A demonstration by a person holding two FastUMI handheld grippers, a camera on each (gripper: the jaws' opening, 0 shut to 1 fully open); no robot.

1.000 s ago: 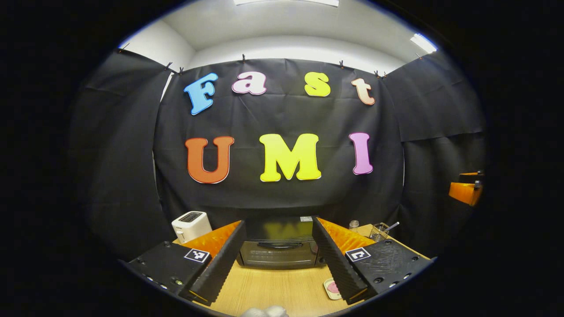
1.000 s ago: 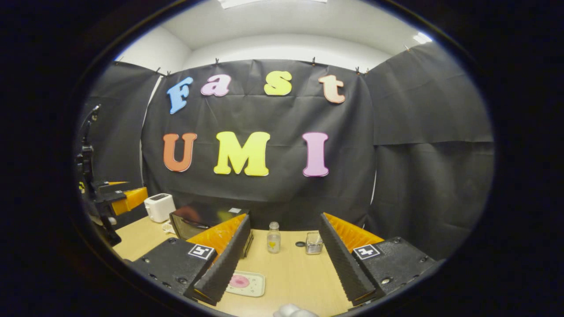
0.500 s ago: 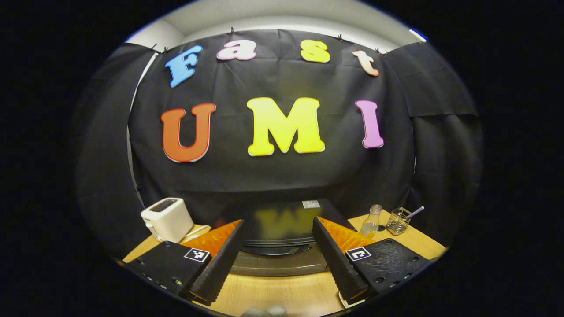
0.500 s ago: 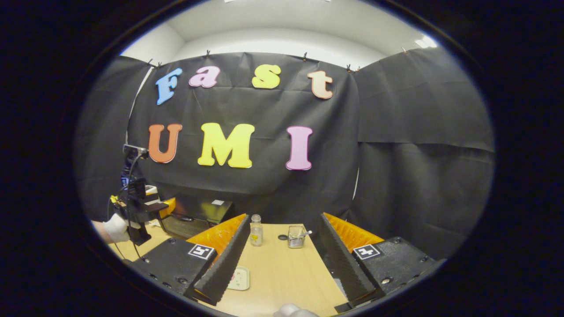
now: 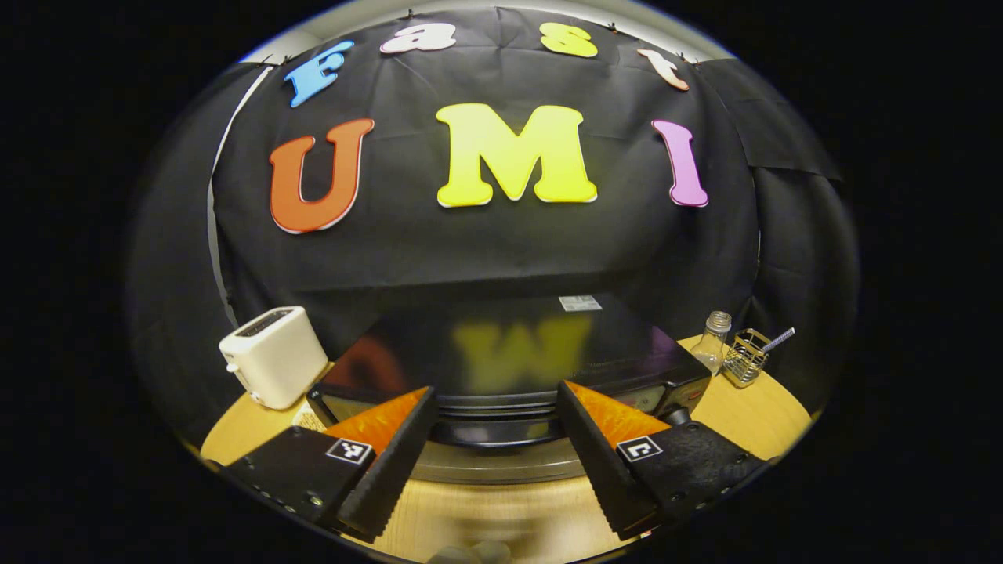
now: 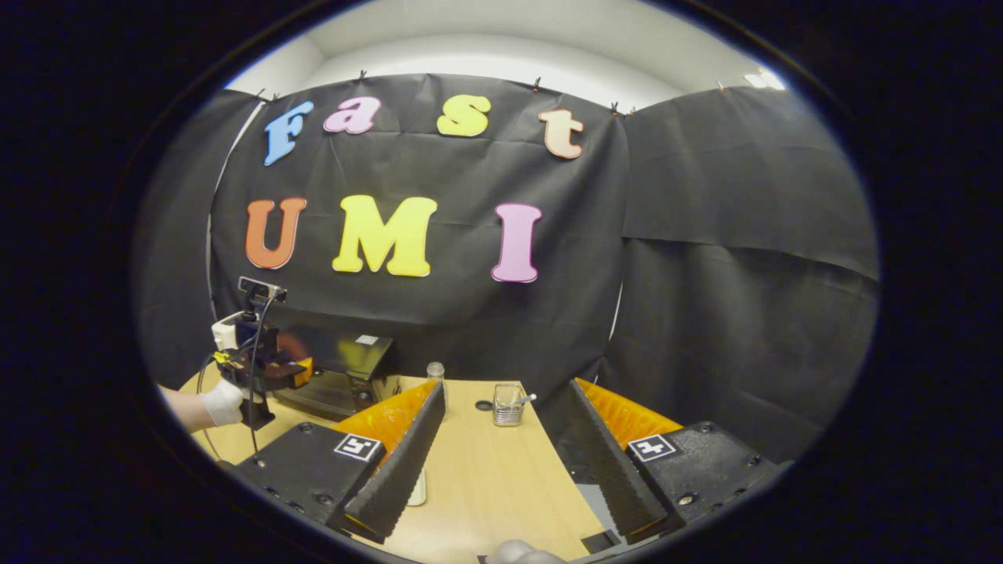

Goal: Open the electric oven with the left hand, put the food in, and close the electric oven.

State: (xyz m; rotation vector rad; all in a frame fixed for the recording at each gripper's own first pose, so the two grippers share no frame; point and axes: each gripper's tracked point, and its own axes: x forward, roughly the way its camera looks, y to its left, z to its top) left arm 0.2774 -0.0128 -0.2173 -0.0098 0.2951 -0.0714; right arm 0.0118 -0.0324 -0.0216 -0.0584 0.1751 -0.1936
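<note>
While our left gripper (image 5: 494, 462) looks straight at the oven (image 5: 501, 368), its two fingers are spread wide with nothing in them. The oven sits right in front of it, close, and its door is shut. The dark handle (image 5: 490, 429) is a long bar that runs side to side across the top of the door. It lies between our two fingers and a little ahead. We think the next move is to go forward and a bit down, so the fingers can catch that bar and pull the door toward us. Our left gripper is much nearer to the oven than our right one.

Our right gripper (image 6: 505, 470) is wide too and holds nothing. From there we see the oven (image 6: 337, 376) off to the left, with the left gripper (image 6: 262, 368) and a gloved hand (image 6: 223, 401) in front of it.

The table (image 6: 494, 486) is light wood and flat. On it stand a white toaster (image 5: 270, 356), a little bottle (image 5: 711, 352) and a wire basket (image 5: 746, 356). We cannot tell for sure where the food is. Black cloth hangs all around.
</note>
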